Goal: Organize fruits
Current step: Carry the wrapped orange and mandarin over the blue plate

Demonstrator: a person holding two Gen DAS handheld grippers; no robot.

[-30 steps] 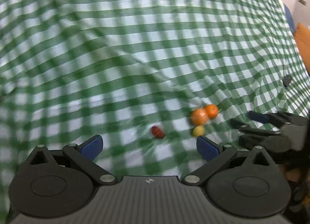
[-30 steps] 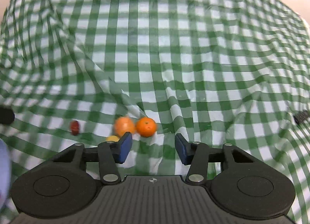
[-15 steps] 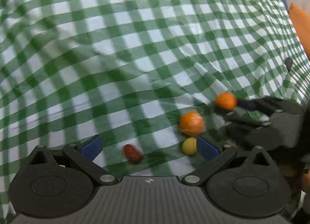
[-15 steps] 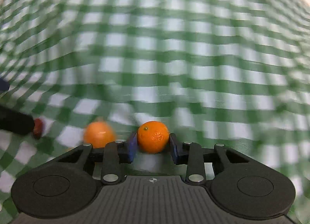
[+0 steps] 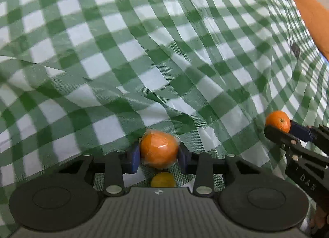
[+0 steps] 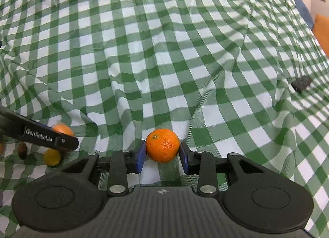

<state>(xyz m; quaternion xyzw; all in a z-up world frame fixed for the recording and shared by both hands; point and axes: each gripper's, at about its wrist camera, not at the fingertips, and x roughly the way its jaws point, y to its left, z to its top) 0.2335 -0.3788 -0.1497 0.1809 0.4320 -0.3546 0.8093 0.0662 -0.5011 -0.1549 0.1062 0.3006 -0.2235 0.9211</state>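
Left wrist view: the left gripper (image 5: 158,156) angles steeply down toward the green-and-white checked cloth (image 5: 144,52) on the desk. Its jaws have just been closing, and the blue pads (image 5: 134,158) now clamp a wrapped orange (image 5: 158,149), one pad on each side. The orange's clear film wrap wrinkles at its left and right ends, so its slightly longer axis runs across the picture, from pad to pad. Just beneath it, close to the gripper body, a small yellow fruit (image 5: 162,179) lies on the cloth, half hidden. At the right edge the right gripper (image 5: 277,127) reaches in from the lower right, tilted up-left, and grips a mandarin (image 5: 278,121) at its tip.

Right wrist view: the right gripper (image 6: 162,154) slants down more gently over the cloth. Its pads (image 6: 140,155) are pressed against both sides of the mandarin (image 6: 162,148), whose stem dimple faces up and to the left. At the left edge the left gripper's dark finger (image 6: 41,135) lies across the wrapped orange (image 6: 61,130), with the yellow fruit (image 6: 52,157) below it and a small brown-red fruit (image 6: 22,150) further left on the cloth. A small dark object (image 6: 301,83) lies well apart at the right.
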